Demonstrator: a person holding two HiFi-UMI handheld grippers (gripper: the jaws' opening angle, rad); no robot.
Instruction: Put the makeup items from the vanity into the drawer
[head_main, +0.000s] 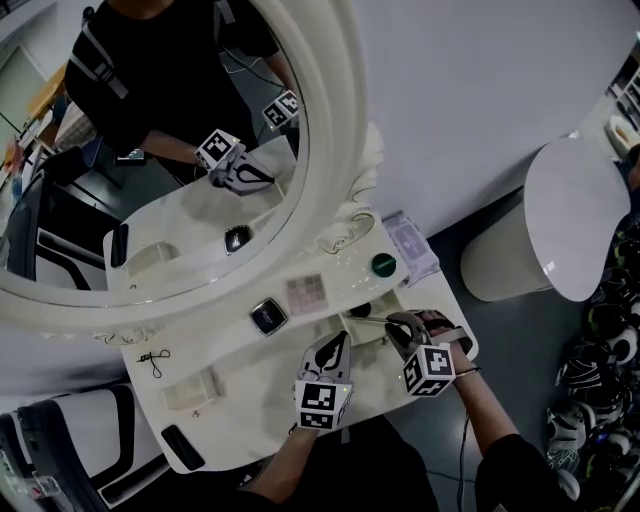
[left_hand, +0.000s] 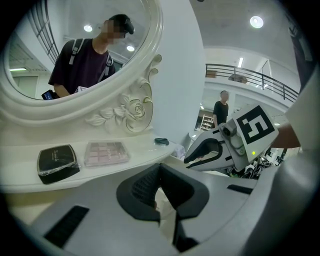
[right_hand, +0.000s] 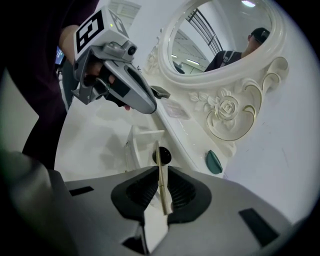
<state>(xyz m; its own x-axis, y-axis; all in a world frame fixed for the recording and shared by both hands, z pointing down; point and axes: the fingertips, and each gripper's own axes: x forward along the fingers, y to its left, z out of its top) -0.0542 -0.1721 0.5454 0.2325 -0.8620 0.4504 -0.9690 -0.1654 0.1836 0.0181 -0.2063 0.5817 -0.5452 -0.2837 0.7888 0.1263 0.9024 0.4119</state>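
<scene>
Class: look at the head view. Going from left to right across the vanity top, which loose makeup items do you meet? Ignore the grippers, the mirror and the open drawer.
black eyelash curler → black compact → pink eyeshadow palette → green round container

Head view looked steeply down on the vanity top (head_main: 235, 365), mirror (head_main: 325, 130) at 11 o'clock. Left gripper view sat low and near, facing the mirror; right gripper view looked along it. All three shared that mirror.
</scene>
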